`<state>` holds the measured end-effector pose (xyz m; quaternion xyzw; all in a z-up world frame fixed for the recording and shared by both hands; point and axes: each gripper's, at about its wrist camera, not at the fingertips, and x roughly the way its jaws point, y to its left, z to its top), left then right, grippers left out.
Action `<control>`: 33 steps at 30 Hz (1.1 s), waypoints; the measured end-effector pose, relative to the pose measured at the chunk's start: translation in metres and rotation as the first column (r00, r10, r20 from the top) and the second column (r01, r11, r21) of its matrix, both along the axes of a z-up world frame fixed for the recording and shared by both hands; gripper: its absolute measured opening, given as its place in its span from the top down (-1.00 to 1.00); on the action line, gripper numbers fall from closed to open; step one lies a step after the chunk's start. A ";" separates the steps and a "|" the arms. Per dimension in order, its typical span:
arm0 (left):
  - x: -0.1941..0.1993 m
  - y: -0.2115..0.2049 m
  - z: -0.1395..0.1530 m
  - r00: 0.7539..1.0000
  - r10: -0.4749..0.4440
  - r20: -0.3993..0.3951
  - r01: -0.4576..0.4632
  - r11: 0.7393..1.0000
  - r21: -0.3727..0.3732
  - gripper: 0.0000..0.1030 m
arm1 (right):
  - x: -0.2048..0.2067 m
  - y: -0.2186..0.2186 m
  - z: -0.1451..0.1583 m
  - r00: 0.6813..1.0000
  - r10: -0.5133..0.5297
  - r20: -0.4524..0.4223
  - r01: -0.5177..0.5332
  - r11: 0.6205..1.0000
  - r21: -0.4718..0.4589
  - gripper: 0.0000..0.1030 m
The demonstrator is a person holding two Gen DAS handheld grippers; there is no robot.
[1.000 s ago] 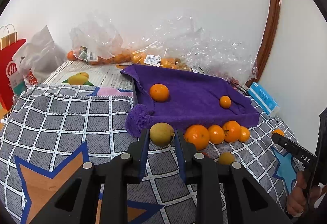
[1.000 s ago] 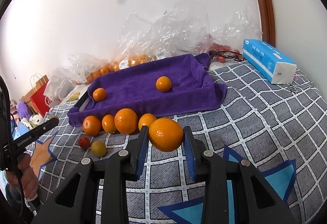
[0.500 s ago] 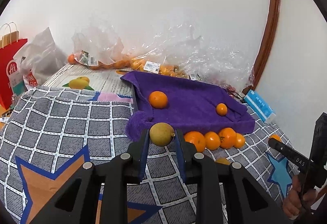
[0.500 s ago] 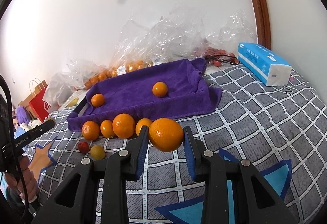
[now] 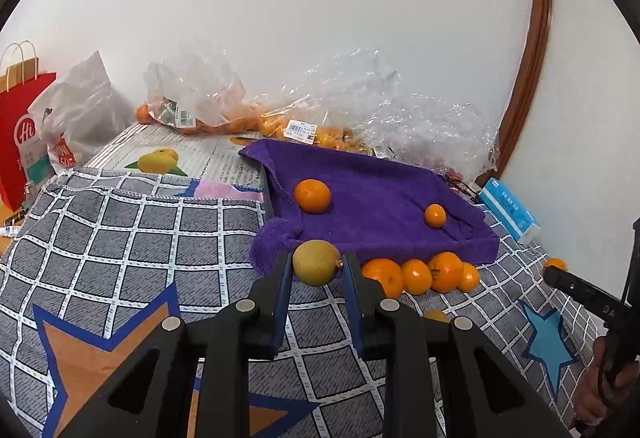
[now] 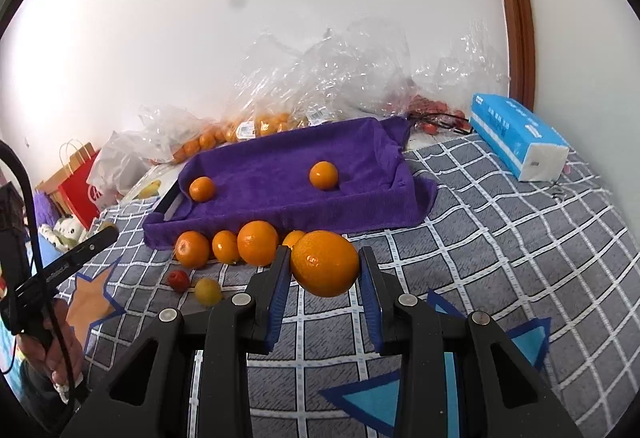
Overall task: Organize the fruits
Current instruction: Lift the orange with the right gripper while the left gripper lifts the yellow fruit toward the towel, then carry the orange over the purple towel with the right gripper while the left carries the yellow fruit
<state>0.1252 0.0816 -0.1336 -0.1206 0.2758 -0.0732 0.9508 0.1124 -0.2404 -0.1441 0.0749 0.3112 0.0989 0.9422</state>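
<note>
My left gripper [image 5: 316, 264] is shut on a yellow-green fruit [image 5: 317, 262], held above the checked cloth in front of the purple towel-lined tray [image 5: 380, 194]. My right gripper [image 6: 325, 264] is shut on a large orange [image 6: 325, 263], also in front of the tray [image 6: 280, 174]. Two oranges lie in the tray [image 6: 323, 175] [image 6: 201, 188]. A row of oranges [image 6: 256, 242] lies along the tray's near edge, also in the left wrist view [image 5: 420, 274]. A small red fruit [image 6: 178, 279] and a small yellow fruit [image 6: 207, 291] lie on the cloth.
Clear plastic bags of oranges [image 5: 248, 118] are piled behind the tray against the wall. A blue tissue pack [image 6: 518, 136] lies at the right. A red paper bag [image 5: 20, 134] stands at the far left. The grey checked cloth [image 6: 500, 238] covers the surface.
Both grippers have lifted and pulled back a little with their fruits still held; the tray and loose oranges look farther and lower in view.
</note>
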 end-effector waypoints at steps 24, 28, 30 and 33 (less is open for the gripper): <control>0.098 -0.012 0.062 0.997 -0.080 0.004 0.080 0.991 -0.103 0.54 | 0.093 0.017 0.047 0.987 0.024 0.162 -0.026 1.000 0.010 0.35; 0.105 -0.006 0.040 0.995 -0.100 -0.008 0.098 0.981 -0.167 0.54 | 0.111 0.011 0.030 0.990 -0.001 0.142 -0.007 0.998 0.055 0.35; 0.108 -0.005 0.033 0.995 -0.097 -0.028 0.092 0.983 -0.158 0.54 | 0.115 0.007 0.015 0.990 -0.001 0.141 -0.013 0.995 0.100 0.35; 0.111 -0.005 0.025 0.997 -0.066 -0.034 0.061 0.990 -0.126 0.54 | 0.125 0.006 0.000 0.996 -0.007 0.090 -0.002 0.995 0.097 0.35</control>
